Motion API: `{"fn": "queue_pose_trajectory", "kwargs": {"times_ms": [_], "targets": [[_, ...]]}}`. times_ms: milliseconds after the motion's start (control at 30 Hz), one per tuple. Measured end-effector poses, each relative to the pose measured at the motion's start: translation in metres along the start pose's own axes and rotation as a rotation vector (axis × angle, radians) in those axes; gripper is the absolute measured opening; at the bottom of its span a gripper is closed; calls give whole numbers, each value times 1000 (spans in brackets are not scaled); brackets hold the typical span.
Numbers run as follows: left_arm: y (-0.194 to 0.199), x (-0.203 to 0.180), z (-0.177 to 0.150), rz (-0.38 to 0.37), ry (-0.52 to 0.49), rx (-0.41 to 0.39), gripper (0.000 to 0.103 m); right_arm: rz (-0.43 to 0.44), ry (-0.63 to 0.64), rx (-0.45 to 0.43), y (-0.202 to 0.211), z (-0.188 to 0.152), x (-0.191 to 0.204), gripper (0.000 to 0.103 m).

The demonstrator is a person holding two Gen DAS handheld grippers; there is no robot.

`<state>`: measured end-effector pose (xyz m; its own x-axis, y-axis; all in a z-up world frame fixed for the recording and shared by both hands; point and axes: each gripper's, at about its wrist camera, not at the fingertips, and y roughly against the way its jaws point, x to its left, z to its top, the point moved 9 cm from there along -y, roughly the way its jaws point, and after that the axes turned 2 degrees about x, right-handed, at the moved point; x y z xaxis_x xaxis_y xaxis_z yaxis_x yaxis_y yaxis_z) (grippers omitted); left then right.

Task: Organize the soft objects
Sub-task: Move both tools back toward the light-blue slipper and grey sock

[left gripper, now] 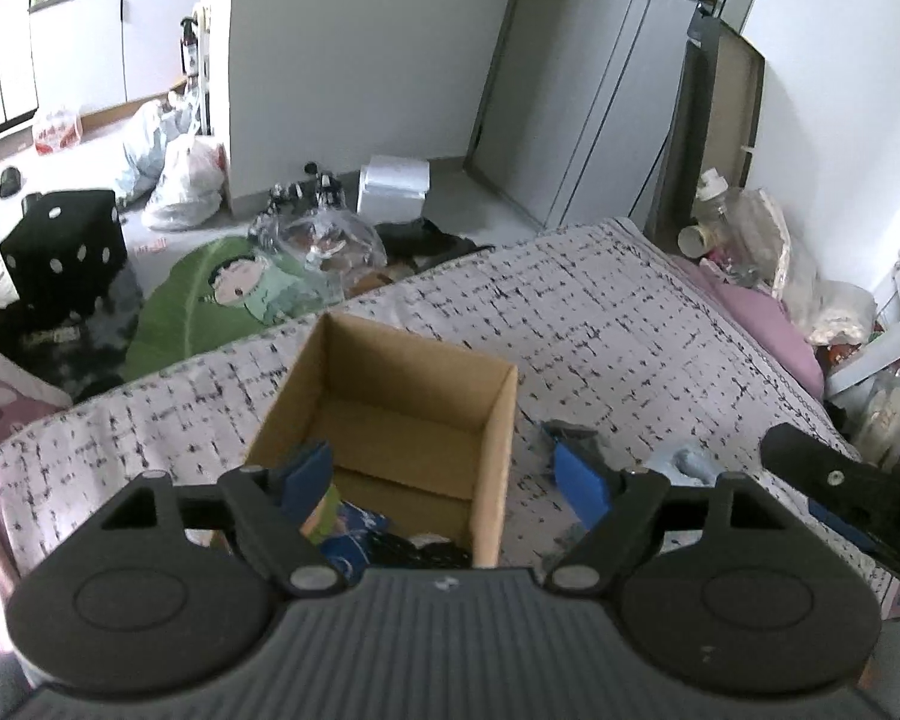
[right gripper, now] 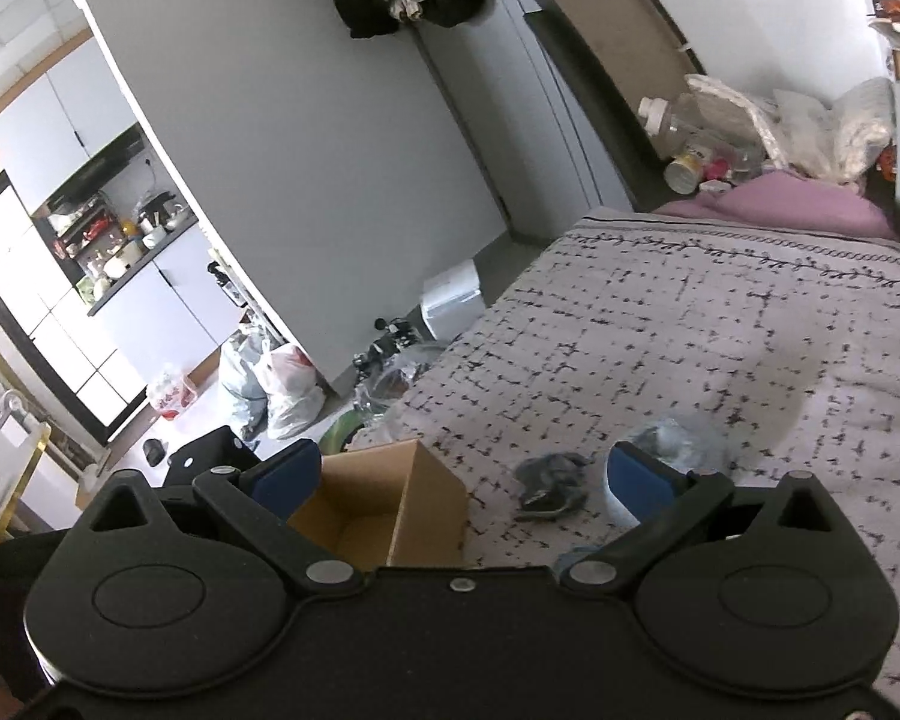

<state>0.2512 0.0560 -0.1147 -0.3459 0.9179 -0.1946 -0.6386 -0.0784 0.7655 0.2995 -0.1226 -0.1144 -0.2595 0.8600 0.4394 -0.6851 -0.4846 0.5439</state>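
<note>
- On my left, the cardboard box (left gripper: 390,420) stands open on the bed (left gripper: 630,324), and in its near corner I can see a few soft items (left gripper: 384,540) already in: something green, something blue with print, something dark and knitted. I can't tell exactly what each one is
- I judge that part of the sorting is done, though most of the box floor is bare, so there is room for more
- My left gripper (left gripper: 444,480) hangs over the near rim of the box with its jaws spread and nothing between the blue pads (left gripper: 306,474); one pad sits over the box, the other over the quilt beside it
- Just to the right of the box, a dark grey crumpled cloth (right gripper: 549,483) lies on the bed, outside the box and untouched
- Further right, close to that cloth, a pale blue-grey soft bundle (right gripper: 672,441) also lies on the quilt, partly hidden behind my right pad, so its shape is unclear
- My right gripper (right gripper: 462,474) is spread as wide as it goes and empty, with the grey cloth lying between the lines of its two fingers but not pinched
- So I reckon at least these two pieces are left to go into the box; the grey cloth looks the nearer pick for the right gripper
- Anything more at the far head of the bed looks like clutter, not mine to sort
</note>
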Motion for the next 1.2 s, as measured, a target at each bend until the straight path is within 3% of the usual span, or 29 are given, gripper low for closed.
{"fn": "queue_pose_trajectory", "kwargs": {"times_ms": [733,1200], "targets": [[-17,-78,-9,-56,-70,43,80,-11,-162,68,14,16,-76,102],[-51,-116,-5,-114,-88,97,80,-48,-274,138,-11,14,-115,102]]}}
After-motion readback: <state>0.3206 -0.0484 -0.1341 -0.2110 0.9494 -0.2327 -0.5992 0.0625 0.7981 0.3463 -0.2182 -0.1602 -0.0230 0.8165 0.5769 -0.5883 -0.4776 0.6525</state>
